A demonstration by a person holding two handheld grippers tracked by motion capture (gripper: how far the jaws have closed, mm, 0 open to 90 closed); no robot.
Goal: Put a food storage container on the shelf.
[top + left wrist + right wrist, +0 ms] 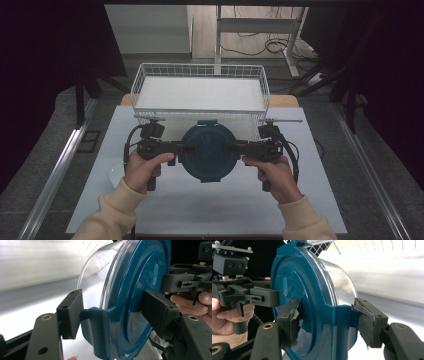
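A round container with a dark blue lid (206, 147) and a clear glass body hangs level over the white table top (210, 205), just in front of the wire basket. My left gripper (182, 148) clamps its left side latch and my right gripper (231, 146) clamps the right one. In the left gripper view the left gripper (115, 312) has one pad against the blue latch (96, 325) and the other on the lid's face (140, 277), beside the glass wall (100, 272). The right gripper (329, 323) pinches the opposite latch (342, 320) the same way, its worn pads (368, 323) pressing on the lid (307, 285).
A white wire basket (200, 66) with a pale floor stands at the table's far edge, close behind the container. A pale round object (114, 174) lies at the table's left edge by the left hand. Metal rails (60, 165) flank the table; desk legs and cables lie beyond.
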